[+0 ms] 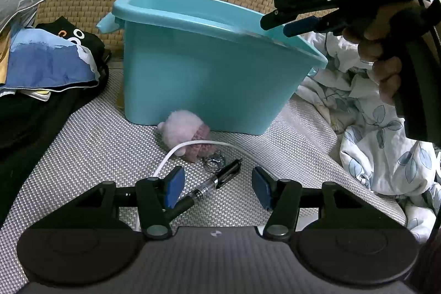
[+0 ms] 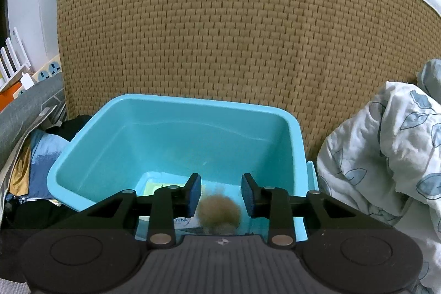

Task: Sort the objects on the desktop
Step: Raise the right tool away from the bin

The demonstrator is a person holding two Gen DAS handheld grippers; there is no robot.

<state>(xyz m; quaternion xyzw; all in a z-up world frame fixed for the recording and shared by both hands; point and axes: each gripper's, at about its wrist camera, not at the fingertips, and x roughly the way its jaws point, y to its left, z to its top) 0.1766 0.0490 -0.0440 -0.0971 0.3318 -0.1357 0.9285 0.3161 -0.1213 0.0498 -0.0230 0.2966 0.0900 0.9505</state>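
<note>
Left gripper (image 1: 217,186) low over pen (image 1: 212,188), fingers spread. Right gripper (image 2: 220,193) above bin (image 2: 176,128), fingers spread.

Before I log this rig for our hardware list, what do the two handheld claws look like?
Both match: black linkage arms with silver pivot pins, blue rectangular pads on the fingertips, and a ribbed grey body bearing a small round logo. The right claw, seen from the left wrist camera, carries raised "DAS" lettering. A bare hand grips its black handle.
</note>
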